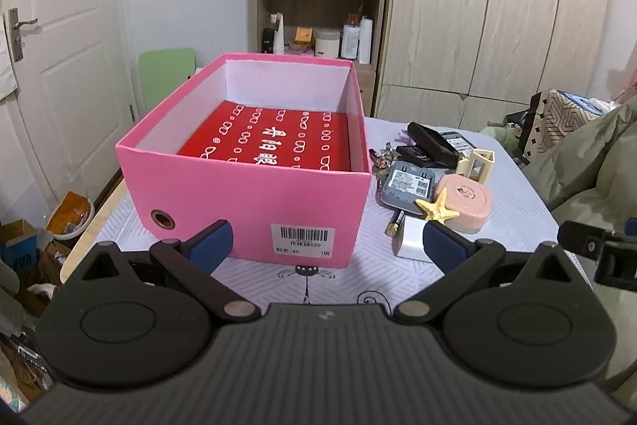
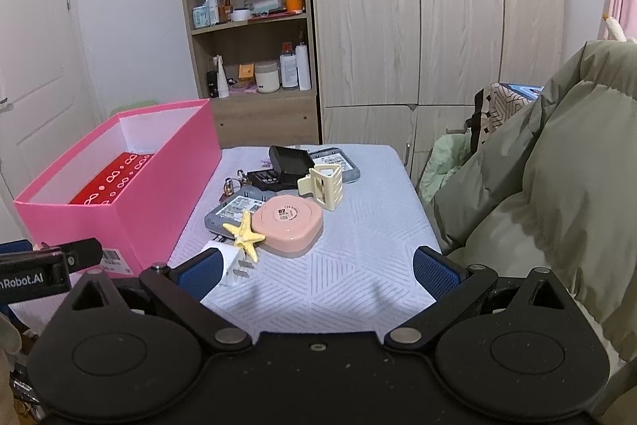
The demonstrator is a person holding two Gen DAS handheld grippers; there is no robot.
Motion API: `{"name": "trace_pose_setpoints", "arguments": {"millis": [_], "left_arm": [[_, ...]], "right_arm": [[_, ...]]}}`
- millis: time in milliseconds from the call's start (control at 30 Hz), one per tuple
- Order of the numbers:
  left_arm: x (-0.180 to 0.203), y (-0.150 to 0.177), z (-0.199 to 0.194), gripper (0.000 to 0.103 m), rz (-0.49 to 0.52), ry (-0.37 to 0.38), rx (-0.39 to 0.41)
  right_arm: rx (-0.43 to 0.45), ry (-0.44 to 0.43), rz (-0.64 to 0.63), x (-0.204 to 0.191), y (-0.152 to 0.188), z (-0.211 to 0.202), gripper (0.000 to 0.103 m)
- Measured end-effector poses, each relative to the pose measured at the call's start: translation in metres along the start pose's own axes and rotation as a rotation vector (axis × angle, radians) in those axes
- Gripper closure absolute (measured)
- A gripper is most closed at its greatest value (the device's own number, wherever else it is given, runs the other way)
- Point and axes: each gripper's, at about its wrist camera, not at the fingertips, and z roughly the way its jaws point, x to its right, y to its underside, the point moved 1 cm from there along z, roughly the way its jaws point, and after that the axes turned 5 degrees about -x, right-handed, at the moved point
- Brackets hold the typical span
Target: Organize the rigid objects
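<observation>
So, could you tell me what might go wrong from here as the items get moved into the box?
1. The starfish leans on the pink case and white plug; grabbing either could topple it.
2. The pile is tightly packed, so open fingers reaching for the clip may nudge the black case or keys.
3. Both grippers, left and right, sit close together and might collide.
</observation>
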Motion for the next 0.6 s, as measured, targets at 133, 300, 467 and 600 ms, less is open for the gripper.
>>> {"name": "trace_pose_setpoints", "arguments": {"millis": [133,300,467,600], "left_arm": [[0.0,0.0,0.002,0.0,0.001,0.004,-0.006],[-0.002,0.0,0.002,0.0,0.001,-0.001,-0.009],[-0.004,0.001,0.001,0.0,-0.002,0.0,-0.009],[-0.004,0.0,0.002,0.0,0.015,0.014,-0.025]], "right_arm": [[0.017,0.004,0.0,-0.001,-0.004,0.0,0.0],[0.028,-0.003,0.0,-0.004,-0.008,0.001,0.0],[0.024,-0.009,-0.007,-0.009,-0.009,0.003,0.0],[0.024,-0.01,-0.014,-0.011,-0.01,0.004,0.0]]}}
